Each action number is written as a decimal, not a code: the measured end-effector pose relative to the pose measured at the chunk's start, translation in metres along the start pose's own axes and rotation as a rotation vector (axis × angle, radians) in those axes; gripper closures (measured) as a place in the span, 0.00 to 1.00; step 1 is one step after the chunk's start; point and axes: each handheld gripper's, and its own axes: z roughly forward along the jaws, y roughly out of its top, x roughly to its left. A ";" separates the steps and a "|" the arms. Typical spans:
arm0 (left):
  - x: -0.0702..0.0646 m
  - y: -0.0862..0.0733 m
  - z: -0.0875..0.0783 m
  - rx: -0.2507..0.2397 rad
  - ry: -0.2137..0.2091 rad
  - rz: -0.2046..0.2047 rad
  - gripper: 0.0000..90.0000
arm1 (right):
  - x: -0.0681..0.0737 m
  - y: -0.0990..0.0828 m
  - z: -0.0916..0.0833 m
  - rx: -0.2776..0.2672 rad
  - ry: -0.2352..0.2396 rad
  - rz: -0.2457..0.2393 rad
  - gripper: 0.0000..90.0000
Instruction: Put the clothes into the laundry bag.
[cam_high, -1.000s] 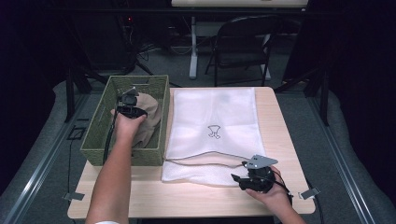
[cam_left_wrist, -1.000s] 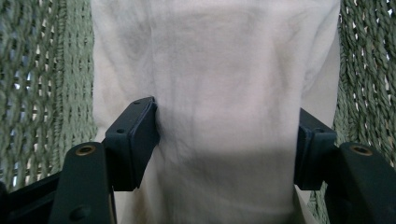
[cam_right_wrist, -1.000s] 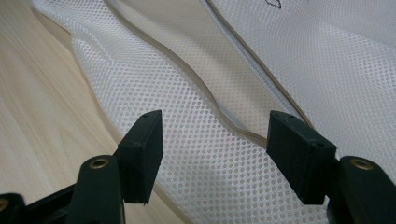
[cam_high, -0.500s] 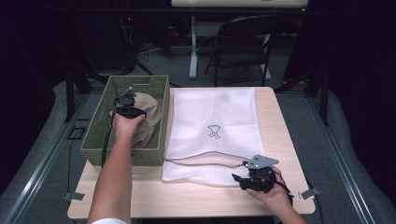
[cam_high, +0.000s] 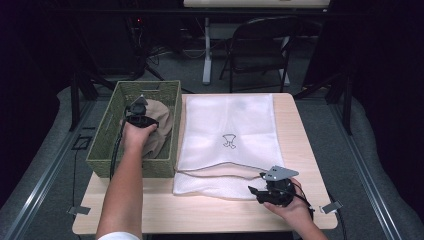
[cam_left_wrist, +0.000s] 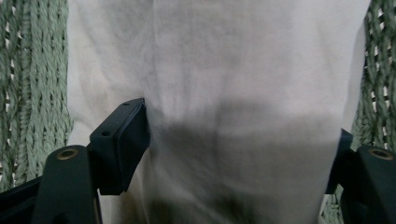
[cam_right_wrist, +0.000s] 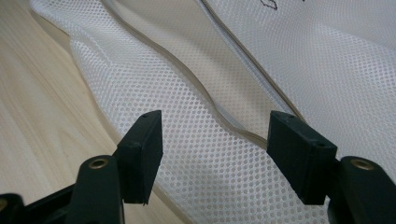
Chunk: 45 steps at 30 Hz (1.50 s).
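1. The beige cloth (cam_high: 159, 126) lies bunched in the green woven basket (cam_high: 114, 118) at the left of the high view; in the left gripper view it spreads across the middle, with basket weave at both edges.
2. It looks soft, light and limp: it will sag and fold when lifted, so a pinch on a raised fold or a gathered bunch should hold better than a flat patch. It is not fragile, though a shallow pinch could slip off.
3. The left claw (cam_left_wrist: 238, 154) is down on the cloth with its jaws spread wide, having just been opening; the cloth lies between them, but the pads do not press on it.
4. Right of the basket, a white mesh bag (cam_high: 227, 142) lies flat on the table (cam_high: 165, 215), its open edge toward the bottom of the frame.
5. The right claw (cam_right_wrist: 215, 154) stands released at that open edge, jaws apart over the mesh, gripping nothing.
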 end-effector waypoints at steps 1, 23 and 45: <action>0.000 0.000 0.001 0.000 -0.001 -0.006 0.29 | 0.000 0.000 0.000 0.001 0.000 -0.001 0.40; 0.001 0.000 0.004 0.029 0.031 -0.047 0.25 | -0.001 -0.001 0.000 0.005 0.002 -0.003 0.40; 0.008 -0.005 0.000 0.009 0.004 -0.016 0.54 | 0.000 -0.001 0.000 0.011 0.002 -0.007 0.40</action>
